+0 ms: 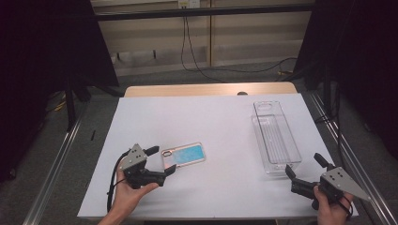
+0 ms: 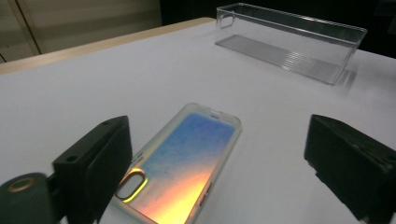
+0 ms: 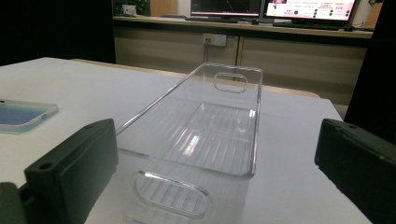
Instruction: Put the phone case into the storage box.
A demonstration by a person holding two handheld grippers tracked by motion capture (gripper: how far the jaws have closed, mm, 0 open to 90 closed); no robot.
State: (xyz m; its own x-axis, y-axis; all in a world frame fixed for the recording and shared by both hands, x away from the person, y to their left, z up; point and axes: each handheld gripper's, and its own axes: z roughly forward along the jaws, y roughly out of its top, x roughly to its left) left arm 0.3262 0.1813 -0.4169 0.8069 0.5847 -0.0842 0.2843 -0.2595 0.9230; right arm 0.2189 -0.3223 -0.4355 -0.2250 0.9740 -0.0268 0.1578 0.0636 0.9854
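Phone case approached for pickup

The left gripper (image 1: 160, 162) is held with jaws apart astride the near end of the phone case (image 1: 184, 155), flat on the white table (image 1: 220, 140). The long edges should be squared between the pads before closing. The right gripper (image 1: 305, 169), also spread, waits before the clear bin (image 1: 275, 137).

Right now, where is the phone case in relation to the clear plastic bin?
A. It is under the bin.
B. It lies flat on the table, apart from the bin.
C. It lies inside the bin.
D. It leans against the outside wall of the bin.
B: the phone case lies flat on the white table by the left gripper, while the clear bin stands empty, well apart.
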